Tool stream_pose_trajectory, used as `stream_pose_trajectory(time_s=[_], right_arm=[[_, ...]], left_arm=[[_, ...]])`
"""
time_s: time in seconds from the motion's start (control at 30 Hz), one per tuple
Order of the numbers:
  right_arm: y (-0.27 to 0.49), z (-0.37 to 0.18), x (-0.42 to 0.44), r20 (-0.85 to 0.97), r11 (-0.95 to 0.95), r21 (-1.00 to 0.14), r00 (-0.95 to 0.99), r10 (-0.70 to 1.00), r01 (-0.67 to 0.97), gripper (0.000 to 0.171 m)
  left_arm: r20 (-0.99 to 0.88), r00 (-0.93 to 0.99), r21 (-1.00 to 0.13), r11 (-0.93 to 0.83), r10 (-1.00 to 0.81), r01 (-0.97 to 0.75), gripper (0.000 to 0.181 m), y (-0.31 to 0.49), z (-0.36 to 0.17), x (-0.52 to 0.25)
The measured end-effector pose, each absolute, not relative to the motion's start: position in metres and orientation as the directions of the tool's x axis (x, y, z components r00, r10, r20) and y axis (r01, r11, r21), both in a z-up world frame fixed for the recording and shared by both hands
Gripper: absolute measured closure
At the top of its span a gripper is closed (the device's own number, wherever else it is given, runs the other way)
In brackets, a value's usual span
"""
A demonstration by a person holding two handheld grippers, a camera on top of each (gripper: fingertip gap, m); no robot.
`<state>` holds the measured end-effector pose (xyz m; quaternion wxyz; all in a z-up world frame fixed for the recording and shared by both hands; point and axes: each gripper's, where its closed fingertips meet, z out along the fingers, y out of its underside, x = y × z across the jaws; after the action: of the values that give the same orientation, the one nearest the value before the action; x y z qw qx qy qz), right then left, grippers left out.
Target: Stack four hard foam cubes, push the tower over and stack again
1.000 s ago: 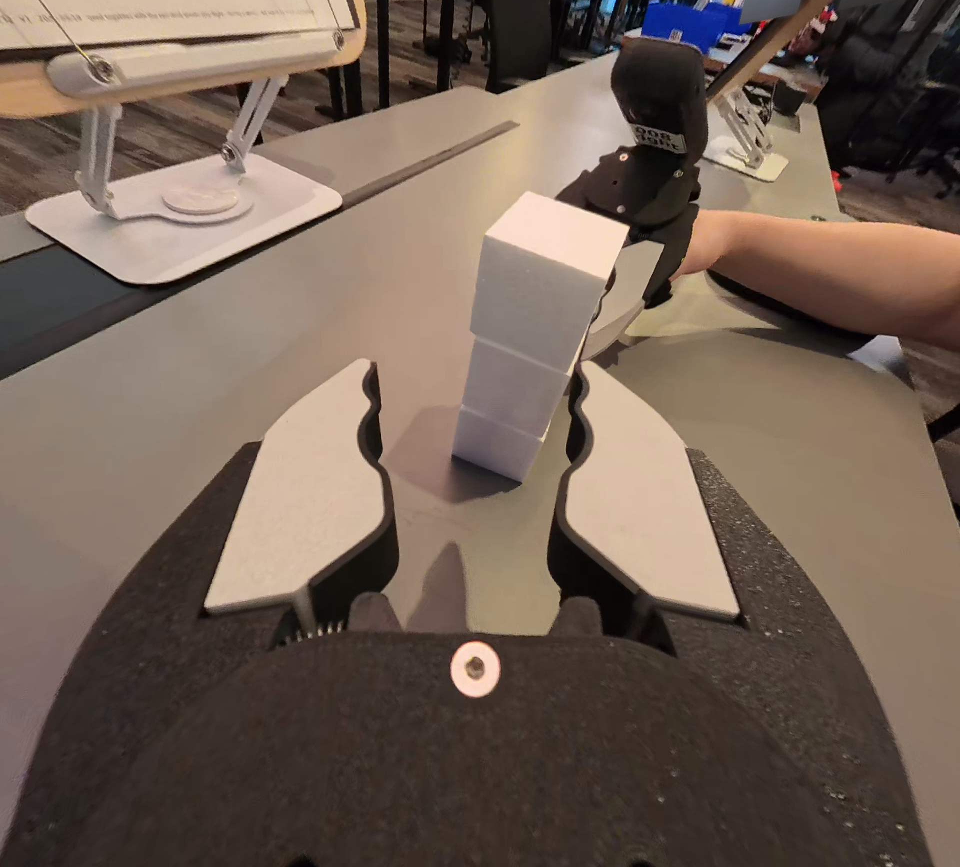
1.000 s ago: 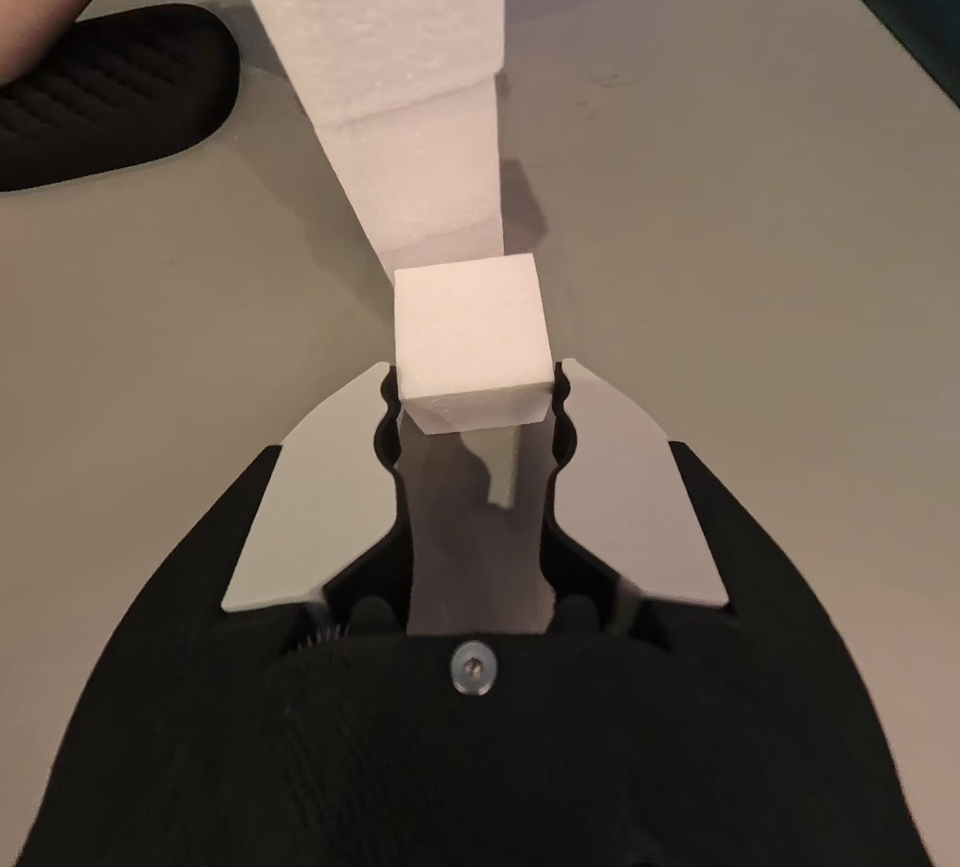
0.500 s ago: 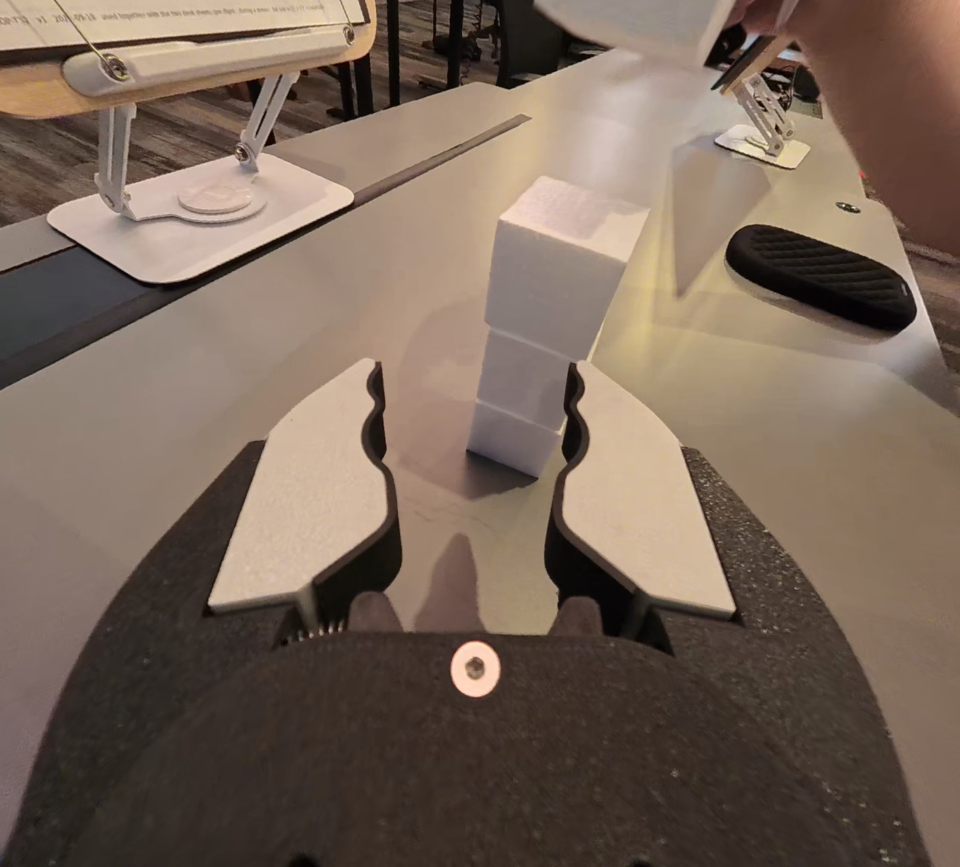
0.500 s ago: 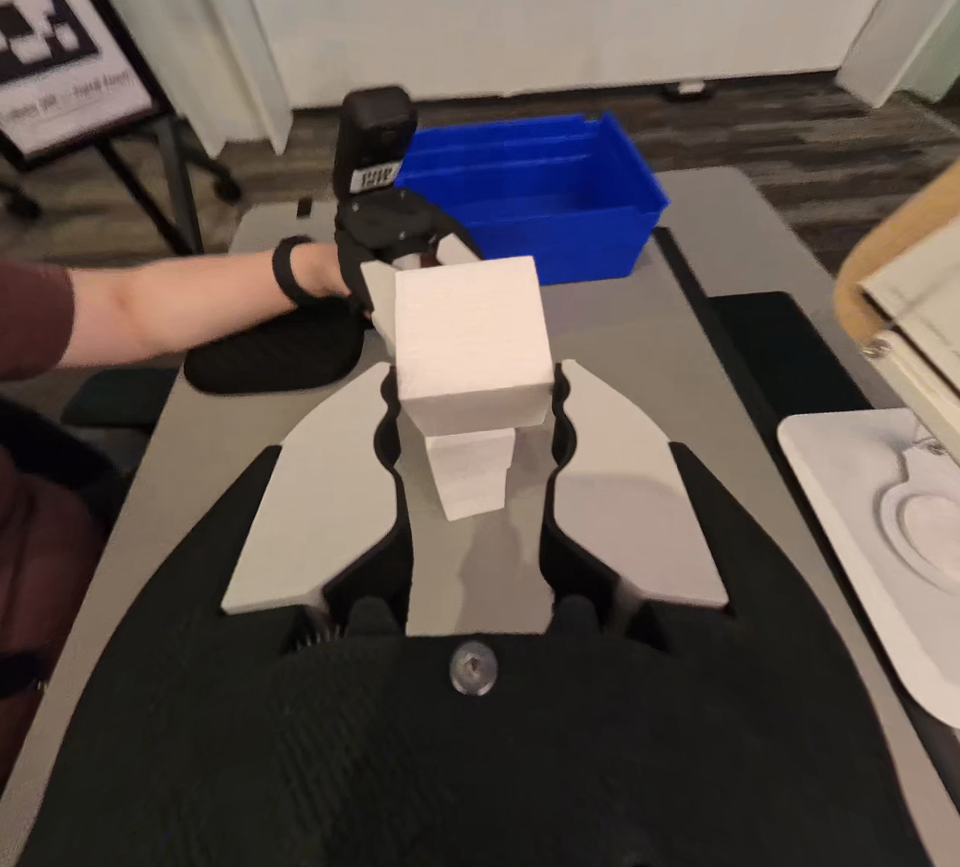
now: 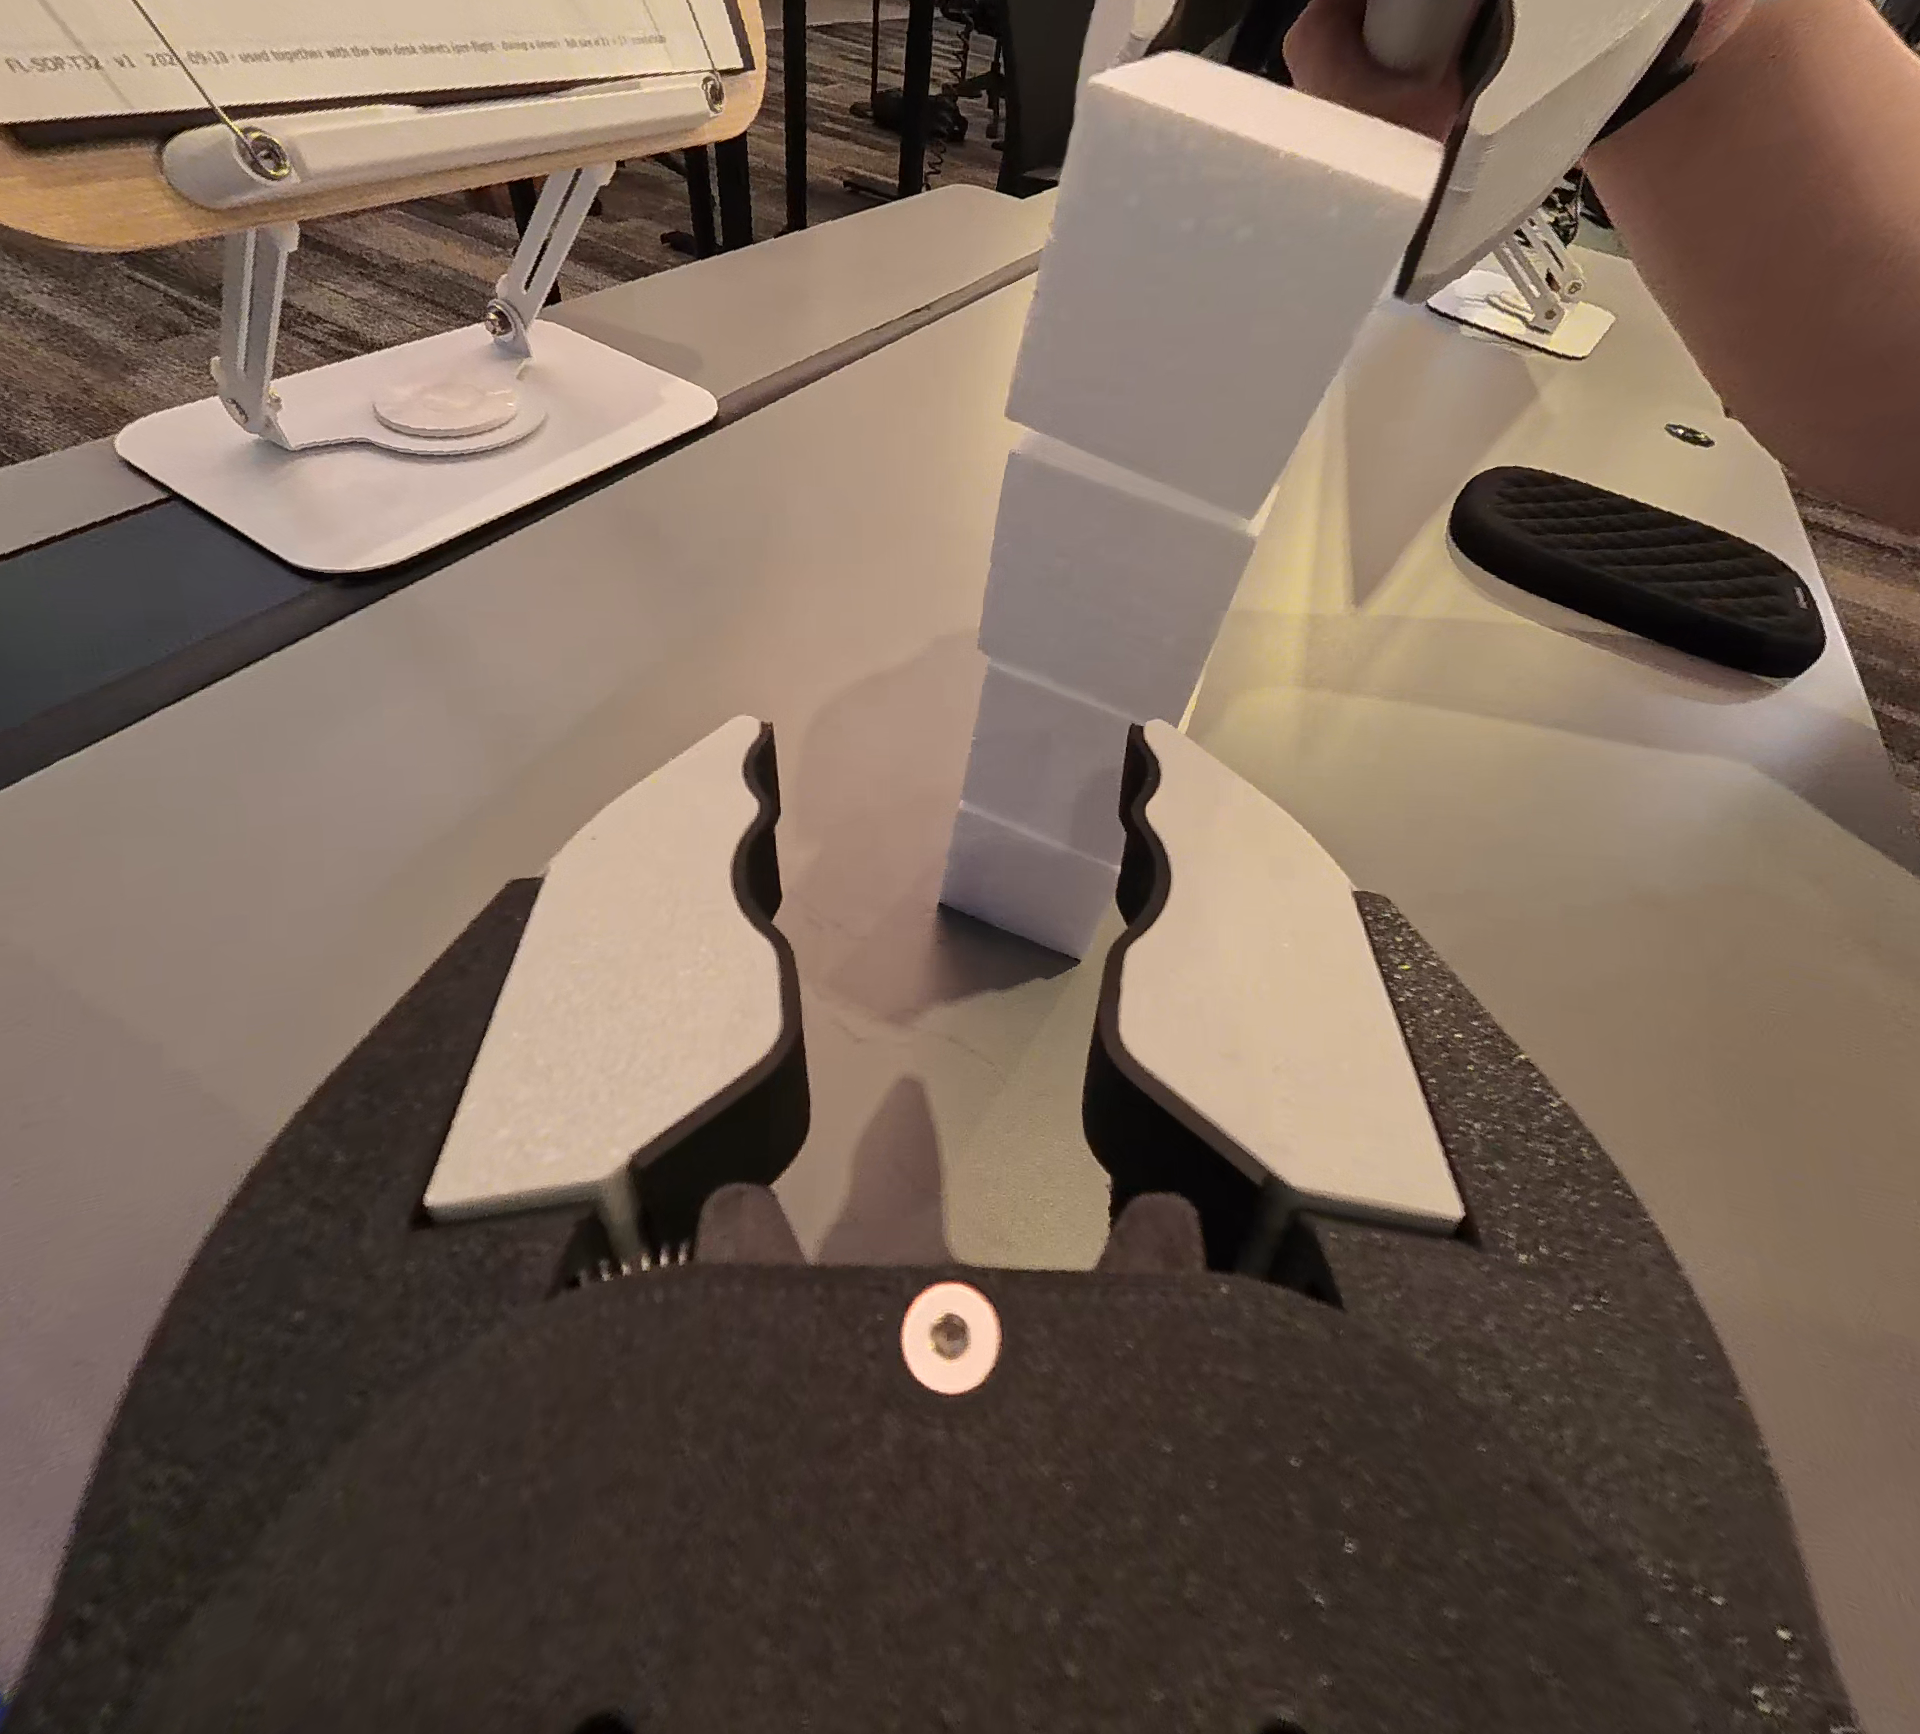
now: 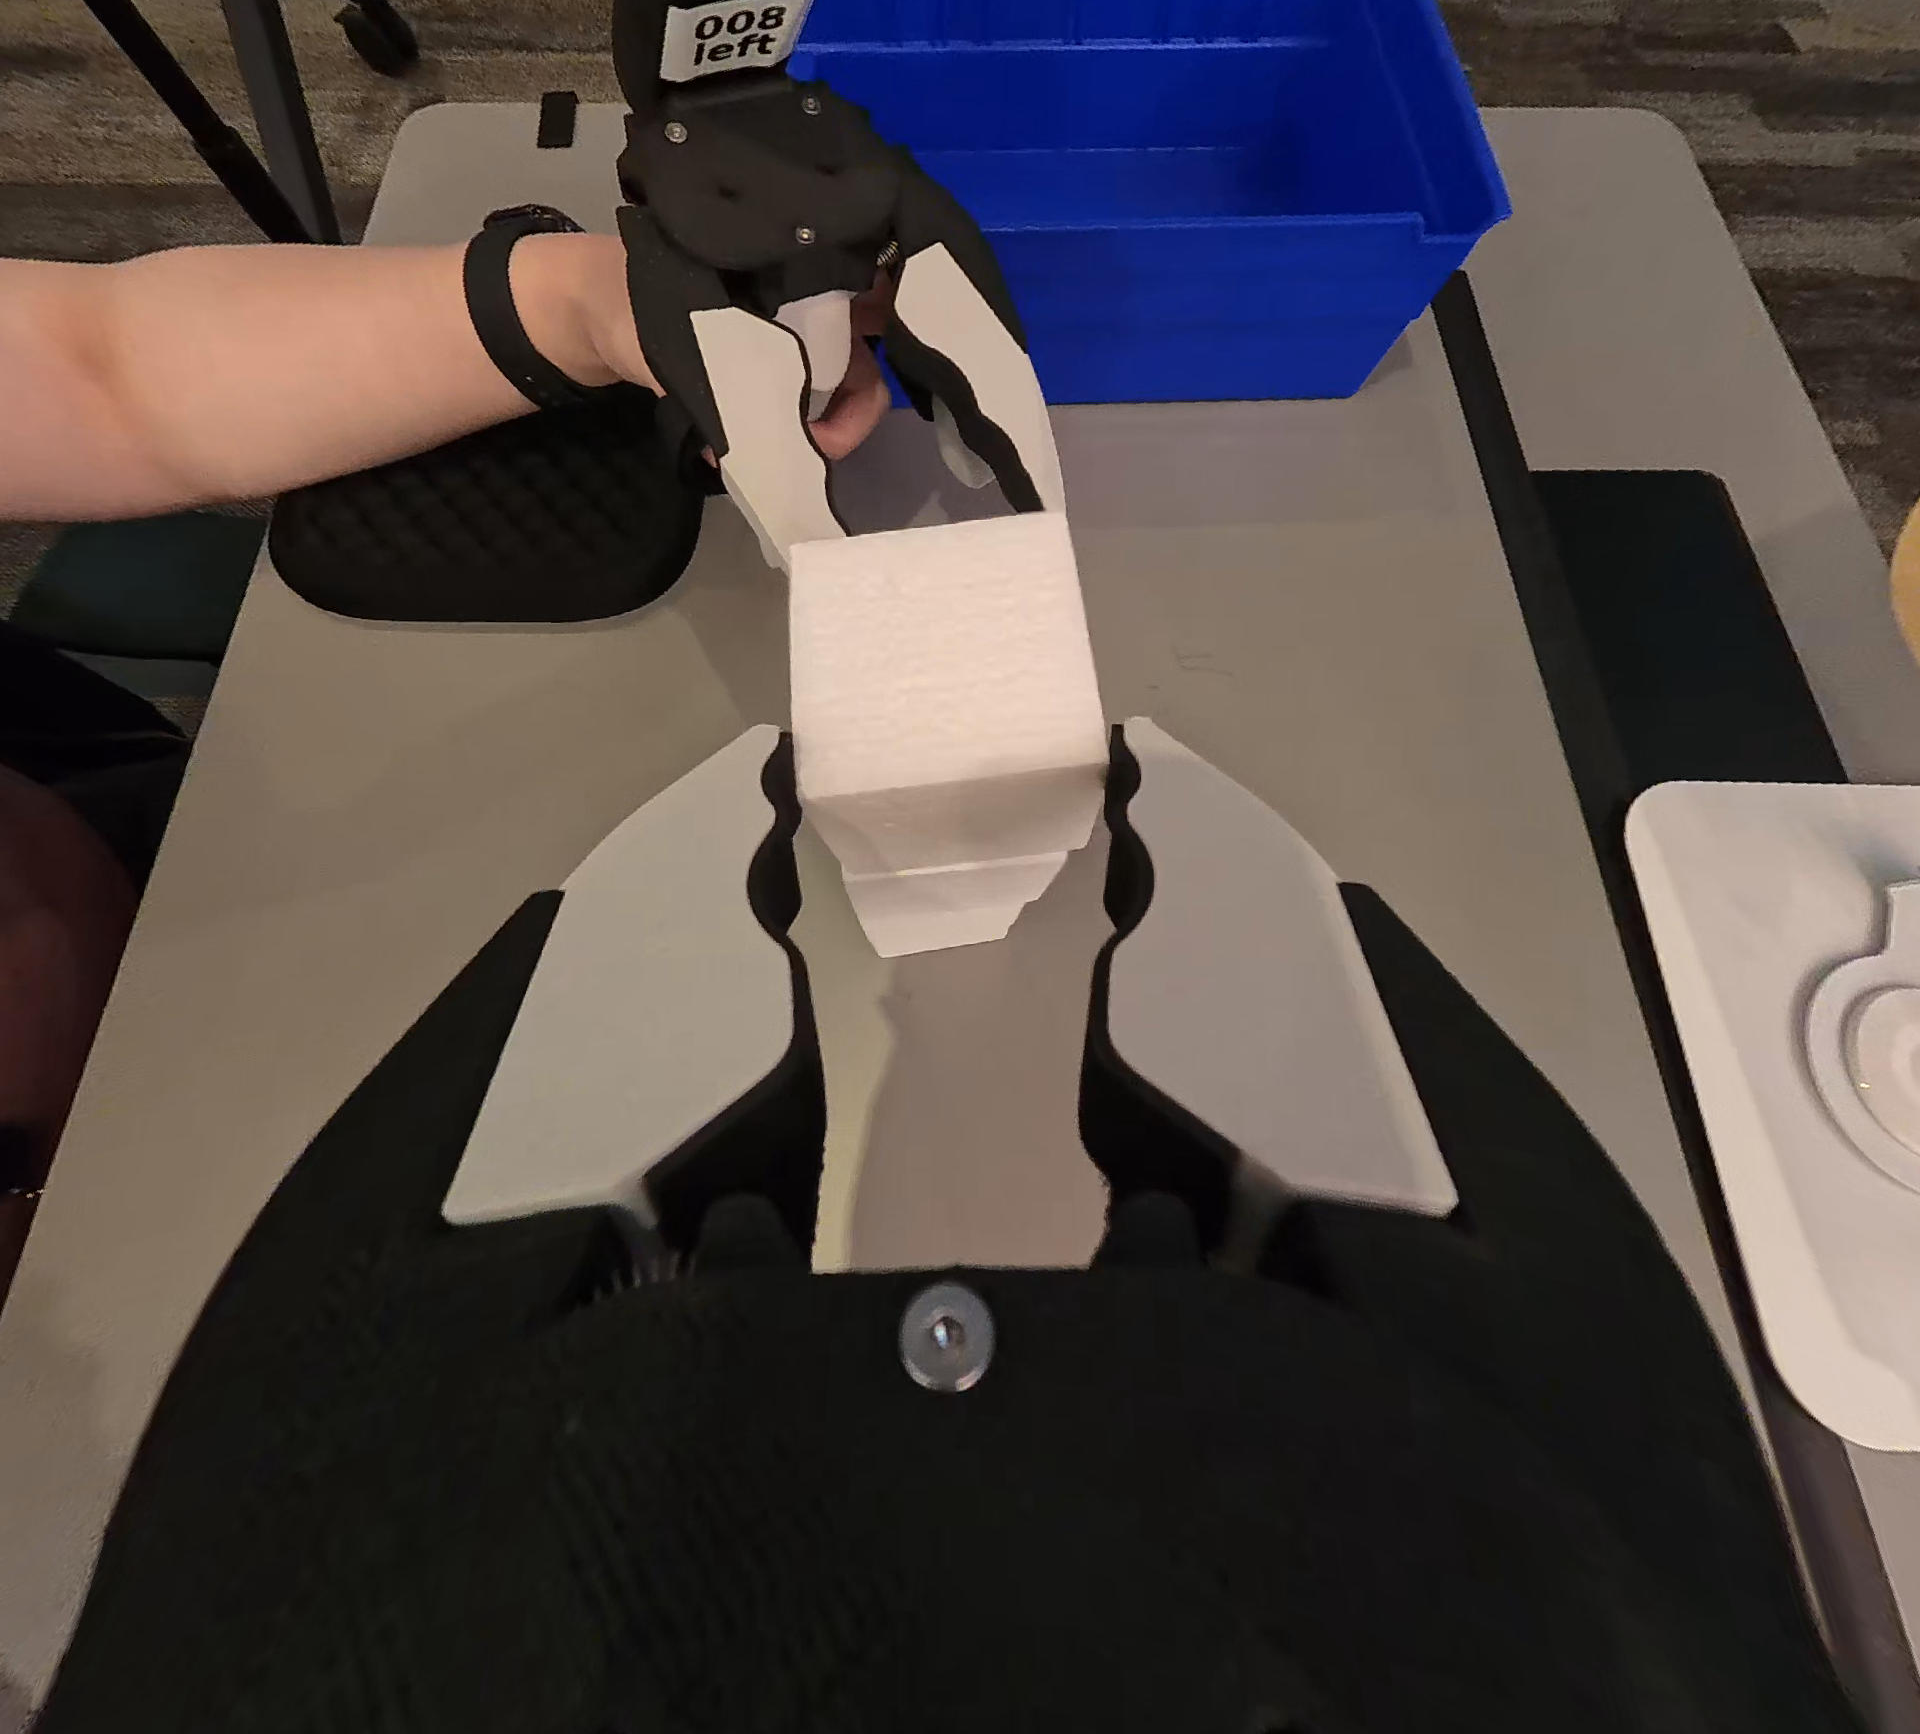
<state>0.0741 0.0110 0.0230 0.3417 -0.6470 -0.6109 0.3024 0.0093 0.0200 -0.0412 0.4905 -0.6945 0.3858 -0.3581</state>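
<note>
Four hard foam cubes, all white, stand as one tower (image 5: 1112,583) on the grey table (image 5: 520,801); we count them most easily in the left wrist view, where the column leans slightly and each block sits a little off the one below it; the top cube (image 6: 935,645) overhangs the second by a small step on its near side in the right wrist view. Around that top cube we see the right gripper (image 6: 945,739), its jaws narrowed so that both fingertips touch the cube's opposite sides and hold it while it rests on the stack. On the far side of the tower from it, the left gripper (image 5: 945,749) holds nothing and its jaws stand wide apart; in its own view the lower cubes rise just beyond the tips and close to its right finger (image 5: 1226,957); we cannot tell whether that finger touches them. The hand on that gripper wears a black wristband (image 6: 509,302). Farther out, a black padded wrist rest (image 5: 1631,572) lies on the table near the person's forearm; a blue plastic bin (image 6: 1195,230) sits at the table's end behind the left gripper; a wooden document stand (image 5: 364,74) with a printed sheet sits on a white base (image 5: 416,437) off to one side, well apart from the tower.
</note>
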Motion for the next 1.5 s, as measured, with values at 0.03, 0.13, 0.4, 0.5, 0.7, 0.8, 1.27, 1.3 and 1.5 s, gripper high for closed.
stream_pose_trajectory(time_s=[0.03, 0.13, 0.4, 0.5, 0.7, 0.8, 1.27, 1.3, 1.5], right_arm=[[0.011, 0.022, 0.074, 0.023, -0.022, -0.811, 0.069, 0.997, 0.584, 0.113], [0.010, 0.021, 0.072, 0.008, -0.031, -0.821, 0.066, 0.998, 0.570, 0.113], [0.007, 0.025, 0.074, 0.011, -0.023, -0.849, 0.060, 0.998, 0.528, 0.102], [0.004, 0.033, 0.085, 0.035, 0.003, -0.875, 0.057, 0.998, 0.485, 0.099], [0.009, 0.017, 0.147, -0.001, -0.046, -0.919, 0.115, 0.993, 0.391, 0.100], [0.027, -0.015, 0.196, -0.077, -0.149, -0.927, 0.214, 0.974, 0.343, 0.101], [0.077, -0.051, 0.309, -0.271, -0.341, -0.937, 0.459, 0.846, 0.074, 0.113], [0.073, -0.047, 0.306, -0.281, -0.334, -0.941, 0.429, 0.859, 0.054, 0.113], [0.068, -0.033, 0.300, -0.343, -0.348, -0.936, 0.336, 0.877, -0.049, 0.117]], left_arm=[[0.118, 0.447, -0.957, -0.221, -0.887, -0.186, 0.118, 0.020, -0.042, 0.009], [0.116, 0.444, -0.956, -0.222, -0.889, -0.194, 0.120, 0.020, -0.043, 0.010], [0.113, 0.434, -0.951, -0.224, -0.894, -0.213, 0.123, 0.019, -0.048, 0.013], [0.100, 0.420, -0.946, -0.217, -0.902, -0.240, 0.129, 0.016, -0.052, 0.015], [0.075, 0.416, -0.927, -0.217, -0.906, -0.305, 0.155, 0.016, -0.066, 0.017], [0.056, 0.437, -0.900, -0.235, -0.898, -0.367, 0.181, 0.020, -0.078, 0.015], [0.079, 0.706, -0.673, -0.560, -0.704, -0.483, 0.181, 0.027, -0.117, 0.005], [0.036, 0.705, -0.658, -0.547, -0.709, -0.517, 0.181, 0.027, -0.119, 0.008], [-0.211, 0.675, -0.619, -0.438, -0.707, -0.652, 0.181, 0.043, -0.089, 0.039]])
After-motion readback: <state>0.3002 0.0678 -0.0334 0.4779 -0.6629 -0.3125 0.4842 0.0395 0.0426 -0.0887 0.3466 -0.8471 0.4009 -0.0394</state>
